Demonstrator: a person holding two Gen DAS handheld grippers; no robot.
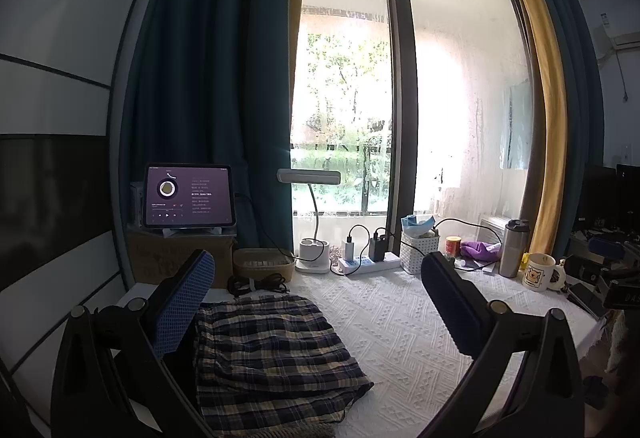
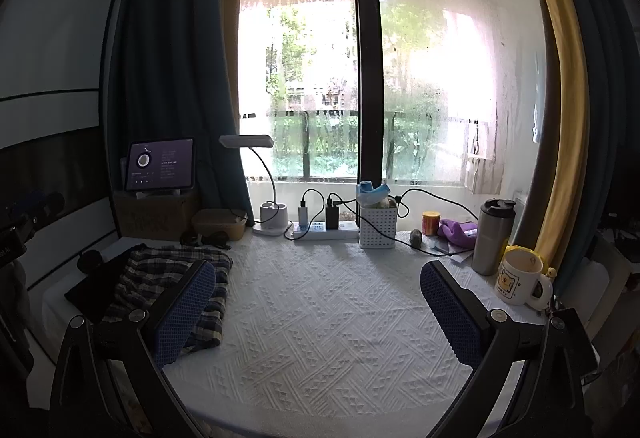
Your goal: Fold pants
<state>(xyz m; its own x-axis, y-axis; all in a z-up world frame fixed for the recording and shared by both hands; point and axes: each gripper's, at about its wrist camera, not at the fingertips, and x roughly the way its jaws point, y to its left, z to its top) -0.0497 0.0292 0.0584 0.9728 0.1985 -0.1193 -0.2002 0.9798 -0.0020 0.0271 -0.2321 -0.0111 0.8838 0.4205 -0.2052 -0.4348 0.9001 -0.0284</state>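
The plaid pants (image 1: 268,354) lie folded in a neat stack on the white textured tablecloth (image 1: 400,326), at the table's left side. In the right wrist view the pants (image 2: 160,278) sit left of centre, partly behind the left finger. My left gripper (image 1: 318,302) is open and empty, held above the cloth with the pants just below its left finger. My right gripper (image 2: 318,310) is open and empty over bare cloth (image 2: 320,318), to the right of the pants.
Along the window stand a tablet (image 1: 188,196) on a cardboard box, a desk lamp (image 1: 312,250), a power strip (image 1: 368,262) with chargers, a white basket (image 1: 418,254), a steel flask (image 1: 514,248) and a mug (image 1: 540,272). A black cable (image 1: 256,284) lies behind the pants.
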